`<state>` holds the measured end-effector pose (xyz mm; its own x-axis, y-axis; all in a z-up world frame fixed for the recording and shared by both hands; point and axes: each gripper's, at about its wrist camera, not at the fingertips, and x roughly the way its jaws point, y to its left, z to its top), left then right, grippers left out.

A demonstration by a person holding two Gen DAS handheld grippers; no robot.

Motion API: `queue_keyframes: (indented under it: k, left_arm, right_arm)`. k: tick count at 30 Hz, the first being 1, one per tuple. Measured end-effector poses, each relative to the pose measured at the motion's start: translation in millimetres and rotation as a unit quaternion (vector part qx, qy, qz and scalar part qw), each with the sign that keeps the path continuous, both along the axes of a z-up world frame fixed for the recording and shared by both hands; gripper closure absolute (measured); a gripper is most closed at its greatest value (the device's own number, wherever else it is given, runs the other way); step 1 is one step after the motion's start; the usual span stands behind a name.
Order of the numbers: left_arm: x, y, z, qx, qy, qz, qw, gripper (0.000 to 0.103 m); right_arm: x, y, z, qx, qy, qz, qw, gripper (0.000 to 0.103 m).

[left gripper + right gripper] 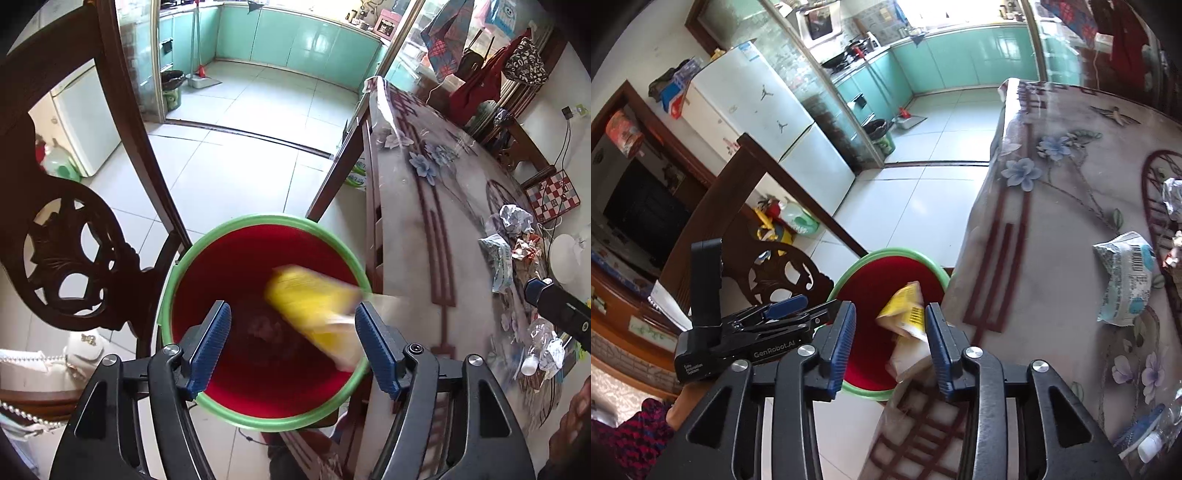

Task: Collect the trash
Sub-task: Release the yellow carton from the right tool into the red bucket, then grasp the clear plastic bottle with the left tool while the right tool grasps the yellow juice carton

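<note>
A red bin with a green rim (258, 221) stands on the floor beside the table; it also shows in the right wrist view (886, 253). A yellow wrapper (314, 306) is blurred in mid-air over the bin's mouth, between and beyond my open left gripper's (293, 347) pads; in the right wrist view the wrapper (905, 314) hangs over the bin. My right gripper (890, 347) is open and empty above the table edge. More trash lies on the table: crumpled paper (515, 218), a blue-white packet (1126, 280) and a plastic bottle (543, 347).
The flower-patterned table (1052, 221) fills the right side. A carved dark wooden chair (74, 240) stands left of the bin. Tiled floor (240, 155) runs toward the kitchen. A white fridge (768, 122) stands at the left.
</note>
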<state>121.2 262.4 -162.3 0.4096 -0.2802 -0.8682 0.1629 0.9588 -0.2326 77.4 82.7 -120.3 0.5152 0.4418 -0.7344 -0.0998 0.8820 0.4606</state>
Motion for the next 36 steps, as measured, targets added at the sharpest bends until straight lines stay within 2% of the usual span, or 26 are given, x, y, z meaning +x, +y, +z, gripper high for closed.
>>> queue_keyframes:
  k: [5, 12, 17, 20, 23, 25, 27, 29, 32, 36]
  left_arm:
    - [-6.8, -14.3, 12.9, 0.002, -0.021, -0.014, 0.9997, 0.033]
    - [-19.0, -44.3, 29.4, -0.004, -0.044, -0.043, 0.9981, 0.03]
    - [-31.9, -73.2, 37.8, -0.003, -0.053, -0.07, 0.9961, 0.029]
    - [-39.8, -90.8, 40.1, -0.003, -0.053, -0.084, 0.995, 0.028]
    - [-49.5, -111.2, 43.7, -0.003, -0.054, -0.095, 0.994, 0.028]
    - [-56.2, -127.5, 46.8, -0.004, -0.054, -0.102, 0.9934, 0.028]
    - [-63.3, -144.1, 50.4, -0.007, -0.054, -0.11, 0.9924, 0.027]
    - [-70.1, -165.1, 53.2, -0.009, -0.058, -0.124, 0.9906, 0.027]
    - [-80.9, -203.5, 58.6, -0.011, -0.063, -0.15, 0.9867, 0.026]
    - [-92.7, -254.6, 63.8, -0.013, -0.071, -0.189, 0.9792, 0.025]
  right_arm:
    - [-14.1, -18.3, 18.5, -0.013, -0.024, -0.018, 0.999, 0.058]
    - [-47.4, -55.9, 43.1, -0.072, -0.058, -0.053, 0.994, 0.052]
    - [-78.5, -109.9, 49.6, -0.094, -0.06, -0.118, 0.987, 0.05]
    - [-102.5, -154.0, 49.3, -0.128, -0.054, -0.173, 0.975, 0.049]
    - [-126.8, -201.4, 42.9, -0.167, -0.036, -0.233, 0.957, 0.044]
    - [-141.9, -239.9, 31.8, -0.194, 0.001, -0.278, 0.941, 0.042]
    - [-155.4, -273.6, 17.1, -0.194, 0.043, -0.311, 0.929, 0.042]
    - [-167.0, -306.1, -2.1, -0.173, 0.083, -0.335, 0.923, 0.042]
    - [-173.4, -329.1, -25.7, -0.152, 0.12, -0.336, 0.922, 0.042]
    - [-168.2, -341.4, -47.1, -0.109, 0.136, -0.312, 0.934, 0.042]
